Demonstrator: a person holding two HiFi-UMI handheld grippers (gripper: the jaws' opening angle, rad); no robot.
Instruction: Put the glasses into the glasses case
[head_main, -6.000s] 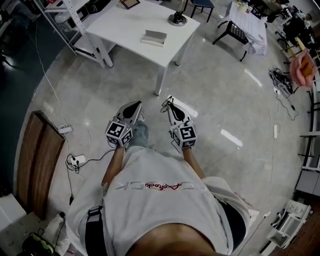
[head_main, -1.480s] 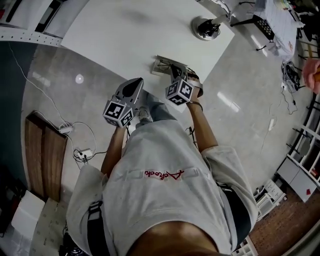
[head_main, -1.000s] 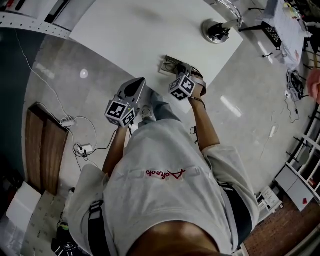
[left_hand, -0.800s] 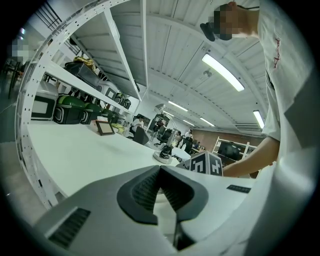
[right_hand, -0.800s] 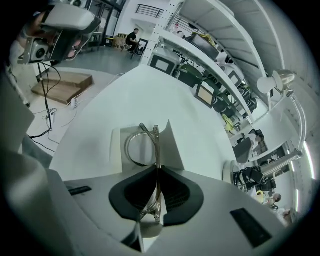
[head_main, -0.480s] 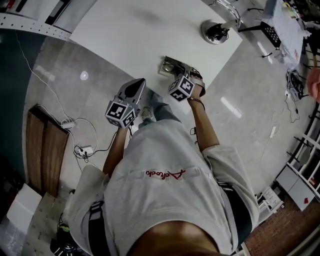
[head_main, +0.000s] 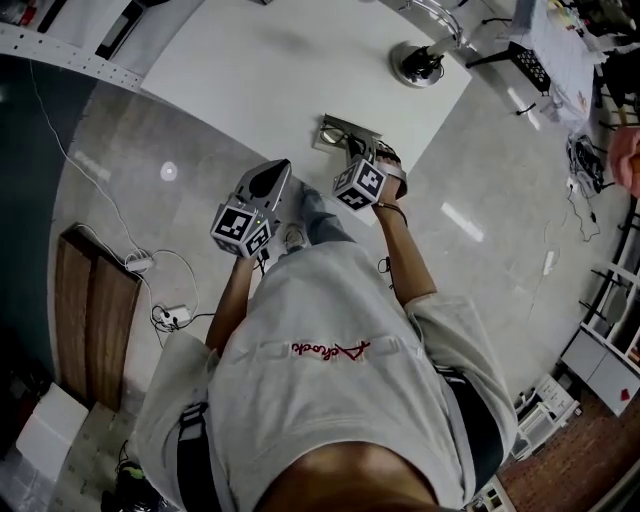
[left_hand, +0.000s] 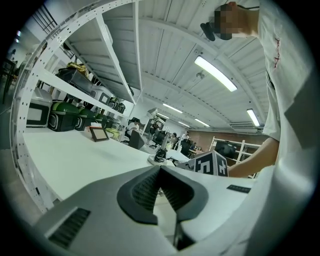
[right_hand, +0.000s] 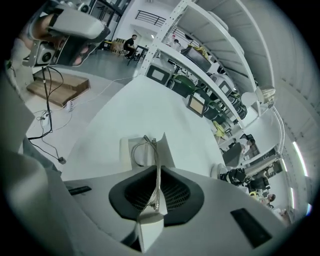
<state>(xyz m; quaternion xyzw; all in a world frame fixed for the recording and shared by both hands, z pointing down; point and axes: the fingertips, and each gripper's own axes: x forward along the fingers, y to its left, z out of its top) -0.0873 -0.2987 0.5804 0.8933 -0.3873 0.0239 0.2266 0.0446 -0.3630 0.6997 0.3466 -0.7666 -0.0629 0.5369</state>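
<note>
Glasses, thin wire-framed ones (right_hand: 157, 156), stand edge-on between the dark ribbed pads of my right gripper (right_hand: 159, 169), whose jaws are closing on the folded frame. Just beyond them, in the middle of the right gripper view, the pale grey glasses case (right_hand: 129, 150) lies open on the white table (right_hand: 150, 100). In the head view it sits near the table's lower edge, just above my right gripper's marker cube (head_main: 360, 185). My left gripper (left_hand: 161, 170) is clenched on nothing and hangs at centre left, short of the table. By my reckoning the pick-up is done and the rest is not. The glasses are not yet seated in the case, so I must lower them in, let go, and perhaps shut it.
</note>
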